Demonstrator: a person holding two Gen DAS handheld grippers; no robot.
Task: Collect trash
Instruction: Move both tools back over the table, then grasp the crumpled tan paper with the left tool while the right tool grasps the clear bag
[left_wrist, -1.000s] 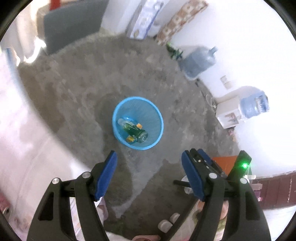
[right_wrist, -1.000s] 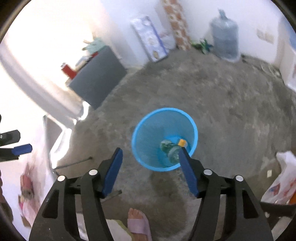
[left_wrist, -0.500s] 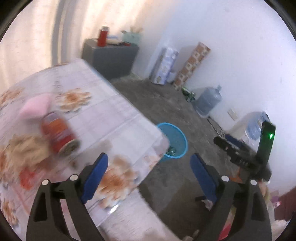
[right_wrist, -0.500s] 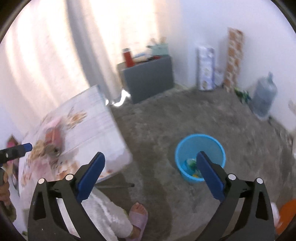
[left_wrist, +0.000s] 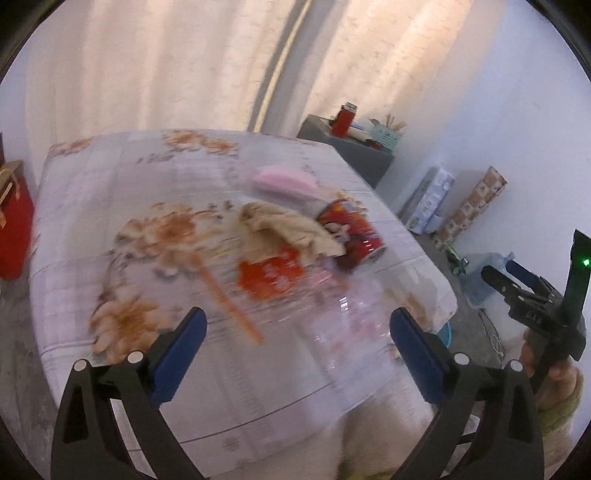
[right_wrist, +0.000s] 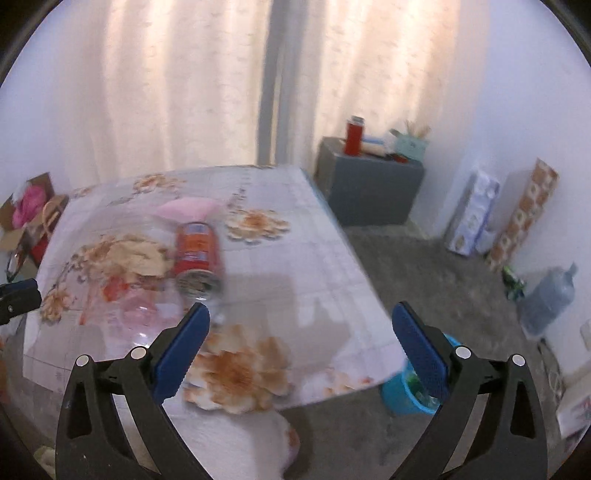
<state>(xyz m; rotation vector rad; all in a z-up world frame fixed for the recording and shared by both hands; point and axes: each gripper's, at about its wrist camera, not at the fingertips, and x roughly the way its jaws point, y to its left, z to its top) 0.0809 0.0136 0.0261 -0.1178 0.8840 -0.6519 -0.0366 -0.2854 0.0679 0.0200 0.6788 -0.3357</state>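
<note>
Trash still waiting on the table (left_wrist: 110, 192) is a red can (left_wrist: 351, 236) lying on its side, a crumpled tan wrapper (left_wrist: 291, 229) touching it, a red-printed clear plastic bag (left_wrist: 273, 277) just in front, and a pink item (left_wrist: 284, 181) behind; the picture is blurred, so finer detail cannot be told. The blue bin (right_wrist: 402, 395) sits on the floor past the table's near corner, partly hidden by the cloth. The left gripper (left_wrist: 295, 328) is opening its jaws wide with nothing between them, and the right gripper (right_wrist: 299, 332) stands wide and empty too. The step in hand looks like reaching for the next piece. To do it well, settle each gripper before closing, since a round can on a slick cloth is likely to roll away if nudged; approach it across its body, not its ends. The limp bag and wrapper probably need a pinch at a raised fold.
</note>
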